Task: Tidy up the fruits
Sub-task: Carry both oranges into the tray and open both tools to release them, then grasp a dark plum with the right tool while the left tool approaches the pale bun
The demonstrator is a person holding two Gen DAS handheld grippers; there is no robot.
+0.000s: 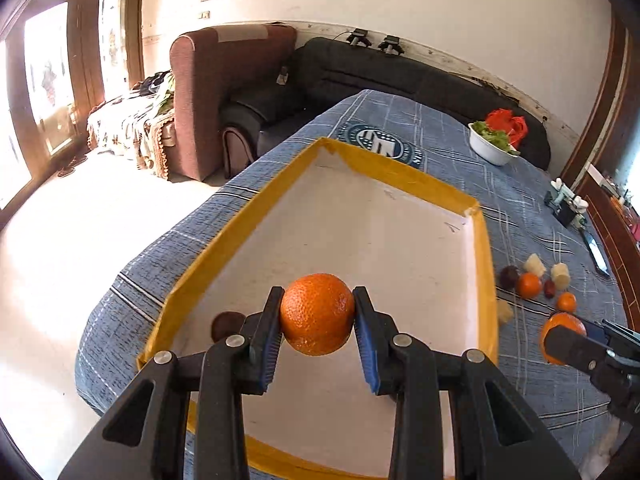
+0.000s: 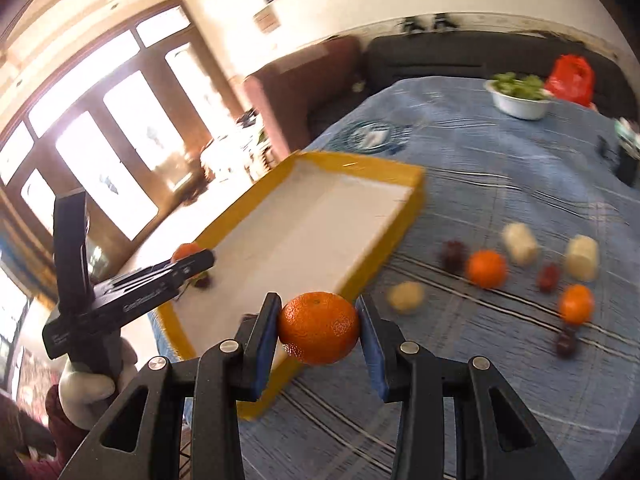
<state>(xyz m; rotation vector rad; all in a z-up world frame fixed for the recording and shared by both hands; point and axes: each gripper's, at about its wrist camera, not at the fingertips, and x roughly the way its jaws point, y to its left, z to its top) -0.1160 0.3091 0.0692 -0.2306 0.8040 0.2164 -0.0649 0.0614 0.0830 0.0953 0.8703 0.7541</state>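
Right now each gripper is clamped on an orange. The left gripper [image 1: 316,320] has its two blue-padded fingers [image 1: 266,344] pressed against opposite sides of one orange [image 1: 316,314], which sits squarely between the fingertips, held above the white floor of the yellow-rimmed tray [image 1: 486,280]. Just left of the left finger and a little behind it, a dark round fruit [image 1: 226,324] lies on the tray floor near the tray's wall.

The right gripper [image 2: 320,330] grips a second orange [image 2: 319,328] the same way, a pad against each side, the fruit centred between the fingertips. It hangs over the blue plaid tablecloth [image 2: 500,380], just beside the tray's near corner.

Ahead and to the right of the right gripper's fingers, the loose fruits lie on the cloth, somewhat blurred: two smaller oranges [image 2: 486,268], a few dark red fruits [image 2: 548,278], two pale stubby cylinders [image 2: 582,258] and a pale round piece [image 2: 407,296] nearest the fingertips. None of them touches the tray.

Farther beyond the fingers, near the table's far edge, stands a white bowl [image 2: 520,106] of green leaves, with a red bag [image 2: 572,76] just behind it. From the right wrist view the left gripper shows at the left, held in a white-gloved hand [image 2: 94,380].
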